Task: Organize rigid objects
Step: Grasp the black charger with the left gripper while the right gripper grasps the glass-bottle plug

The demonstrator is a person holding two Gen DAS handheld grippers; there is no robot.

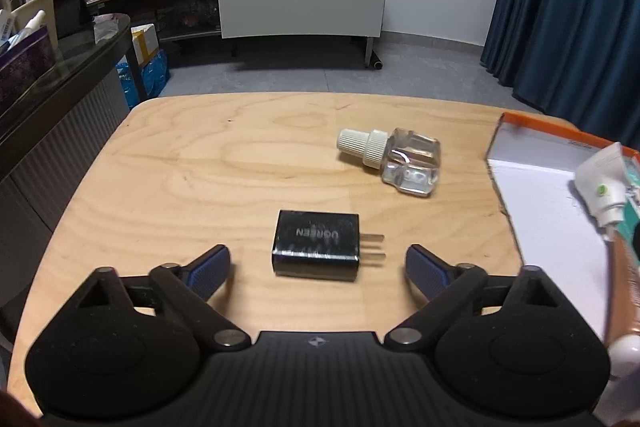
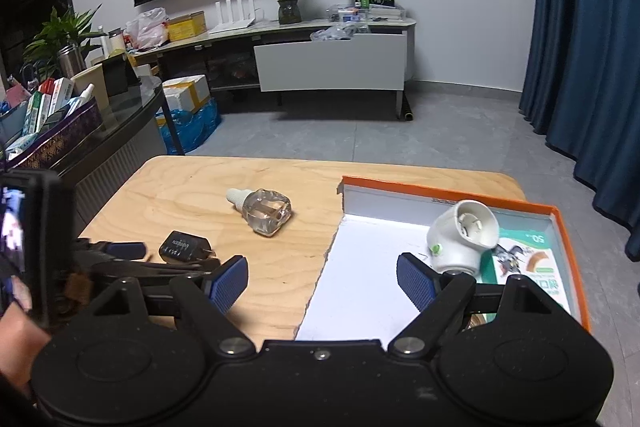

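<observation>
A black charger (image 1: 316, 245) with two prongs pointing right lies flat on the wooden table (image 1: 180, 167). My left gripper (image 1: 318, 258) is open, with the charger between its blue pads (image 1: 212, 267) and neither pad touching it. A clear bottle (image 1: 394, 157) with a white cap lies on its side farther back. In the right wrist view, my right gripper (image 2: 322, 267) is open and empty above the left edge of an orange-rimmed box (image 2: 360, 267). A white plug-in device (image 2: 460, 235) and a green packet (image 2: 524, 263) sit in that box. The charger (image 2: 182, 247) and bottle (image 2: 264, 211) lie left of it.
A dark glass side table (image 2: 132, 123) with a basket of small boxes (image 2: 44, 115) stands left of the wooden table. Grey floor, a TV stand (image 2: 332, 63) and a blue curtain (image 2: 580, 47) lie beyond. A hand (image 2: 16, 331) shows at the lower left.
</observation>
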